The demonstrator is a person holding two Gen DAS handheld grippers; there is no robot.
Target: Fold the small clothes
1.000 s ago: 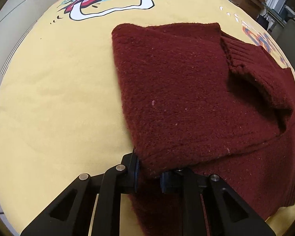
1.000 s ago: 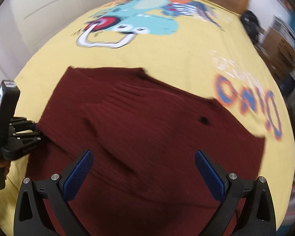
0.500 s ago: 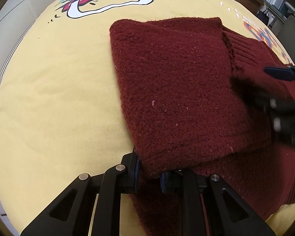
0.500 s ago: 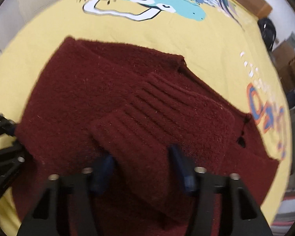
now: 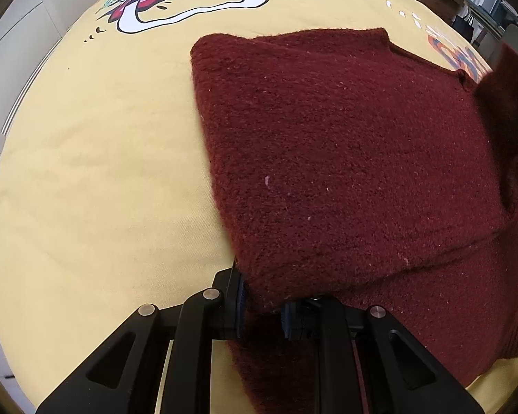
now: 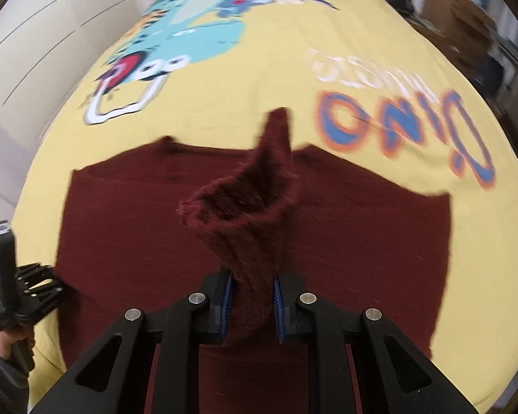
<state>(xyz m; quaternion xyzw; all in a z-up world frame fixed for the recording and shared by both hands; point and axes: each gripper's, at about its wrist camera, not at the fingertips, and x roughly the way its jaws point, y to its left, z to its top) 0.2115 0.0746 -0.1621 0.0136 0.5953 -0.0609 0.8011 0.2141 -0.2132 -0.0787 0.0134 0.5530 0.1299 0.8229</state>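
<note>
Right gripper (image 6: 251, 302) has just been closing and now pinches the ribbed sleeve cuff (image 6: 245, 207), lifting it clear of the maroon sweater (image 6: 355, 241) — probably to carry it across the body. Left gripper (image 5: 261, 307) stays clamped on the sweater's folded corner, anchoring it on the yellow bedspread (image 5: 103, 172).

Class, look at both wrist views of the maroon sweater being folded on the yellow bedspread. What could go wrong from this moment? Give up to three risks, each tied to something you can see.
1. The right gripper, whose jaws have just been closing, pinches only the sleeve cuff, which is lifted and twisted; it may land bunched.
2. The left gripper clamps only a corner of the sweater; a hard pull on the sleeve could drag the folded panel askew.
3. The knit looks soft, so it may slip from the pads.
</note>
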